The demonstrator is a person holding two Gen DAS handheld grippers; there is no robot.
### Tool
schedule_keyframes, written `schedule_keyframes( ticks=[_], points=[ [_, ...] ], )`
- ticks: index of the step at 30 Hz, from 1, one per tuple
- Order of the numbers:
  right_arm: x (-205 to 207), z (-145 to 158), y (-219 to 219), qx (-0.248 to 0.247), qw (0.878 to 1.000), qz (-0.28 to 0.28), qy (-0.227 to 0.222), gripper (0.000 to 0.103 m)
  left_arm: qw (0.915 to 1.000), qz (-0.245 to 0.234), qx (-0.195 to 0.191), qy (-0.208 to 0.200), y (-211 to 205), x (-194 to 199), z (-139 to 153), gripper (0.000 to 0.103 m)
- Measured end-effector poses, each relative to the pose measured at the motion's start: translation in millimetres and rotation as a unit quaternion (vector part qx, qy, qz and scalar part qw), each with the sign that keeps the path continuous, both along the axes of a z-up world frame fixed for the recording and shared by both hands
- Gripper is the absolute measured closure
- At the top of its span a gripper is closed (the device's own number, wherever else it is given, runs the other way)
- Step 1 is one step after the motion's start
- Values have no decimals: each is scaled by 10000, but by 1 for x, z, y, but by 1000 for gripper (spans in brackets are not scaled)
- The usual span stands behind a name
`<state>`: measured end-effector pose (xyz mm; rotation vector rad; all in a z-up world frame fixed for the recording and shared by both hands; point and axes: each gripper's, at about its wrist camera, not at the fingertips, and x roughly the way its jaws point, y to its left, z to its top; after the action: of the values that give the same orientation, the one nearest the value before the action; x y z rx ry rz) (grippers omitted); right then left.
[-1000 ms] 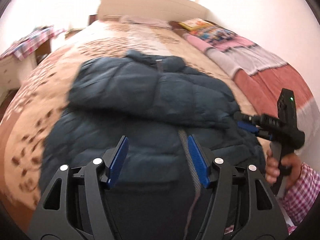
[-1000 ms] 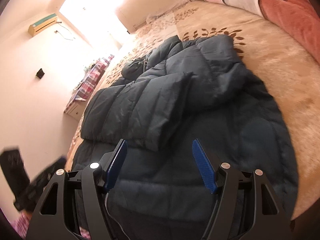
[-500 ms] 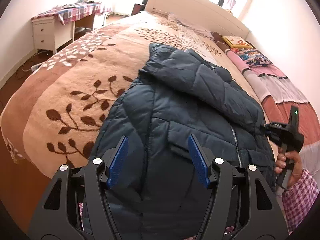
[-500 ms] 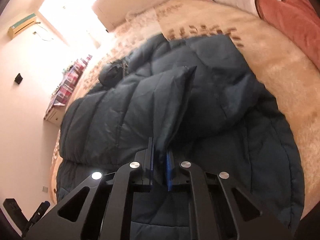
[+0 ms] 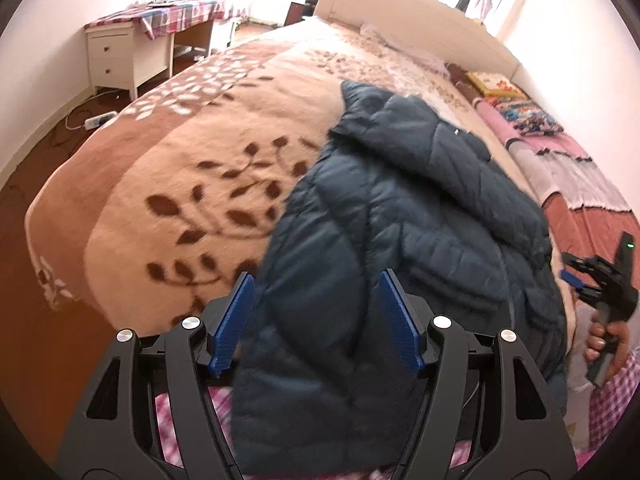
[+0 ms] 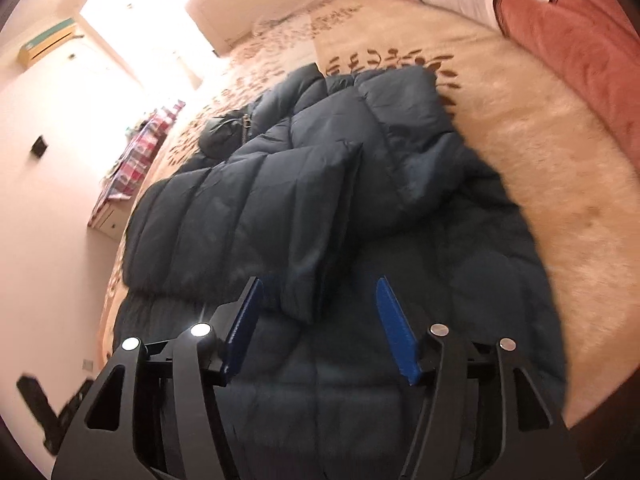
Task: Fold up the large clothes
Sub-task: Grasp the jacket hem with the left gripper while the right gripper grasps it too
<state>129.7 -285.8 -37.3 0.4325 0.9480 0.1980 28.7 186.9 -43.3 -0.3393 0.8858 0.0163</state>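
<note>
Dark blue puffer jacket [image 5: 400, 216] lies flat on the bed [image 5: 168, 184], over a beige blanket with a brown leaf print; one sleeve [image 6: 256, 216] is folded across the body. Left claw [image 5: 316, 320] spread, hovering over the jacket's near hem edge, pads clear of fabric. Right claw [image 6: 318, 324]: jaws have just been opening, now spread, the sleeve cuff lying loose between them, nothing pinched. In the left wrist view the right hand [image 5: 608, 344] grips its handle beside the jacket's far edge.
</note>
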Motion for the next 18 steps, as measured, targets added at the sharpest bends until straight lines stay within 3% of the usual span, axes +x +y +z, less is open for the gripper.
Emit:
schedule_keyframes(
  ticks=[9, 18],
  points=[
    [-95, -1, -37, -229, 9984, 262, 457, 35, 9973, -160, -209, 687, 15, -32, -30, 38],
    [-151, -33, -54, 105, 9918, 304, 1236, 32, 9937, -144, -665, 887, 16, -37, -43, 38]
  ],
)
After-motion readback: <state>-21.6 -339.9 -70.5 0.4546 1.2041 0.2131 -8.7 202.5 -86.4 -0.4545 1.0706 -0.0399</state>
